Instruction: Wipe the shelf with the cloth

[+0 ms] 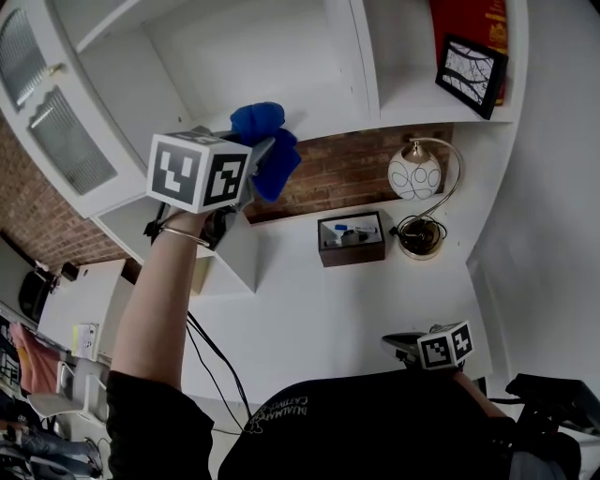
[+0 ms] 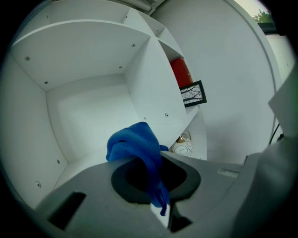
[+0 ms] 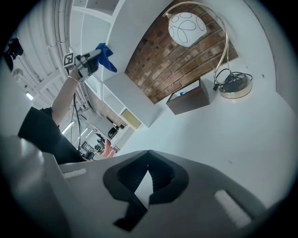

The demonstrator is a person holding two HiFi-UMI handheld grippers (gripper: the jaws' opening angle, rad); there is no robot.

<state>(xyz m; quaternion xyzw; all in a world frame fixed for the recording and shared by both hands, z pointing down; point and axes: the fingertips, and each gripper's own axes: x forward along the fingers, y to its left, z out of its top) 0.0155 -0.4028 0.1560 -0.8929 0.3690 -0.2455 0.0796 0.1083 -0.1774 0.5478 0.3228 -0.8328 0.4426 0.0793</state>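
Nothing can be read: pale lettering on the person's black shirt [image 1: 375,422] and gold print on the red book [image 1: 466,26] stay illegible.

Red book [image 1: 466,19], top beyond upper edge

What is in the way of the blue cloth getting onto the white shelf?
Nothing I can see. The left gripper holds the blue cloth in front of the shelf, and that compartment looks bare. The red book and the picture frame sit in the next compartment, past the divider.
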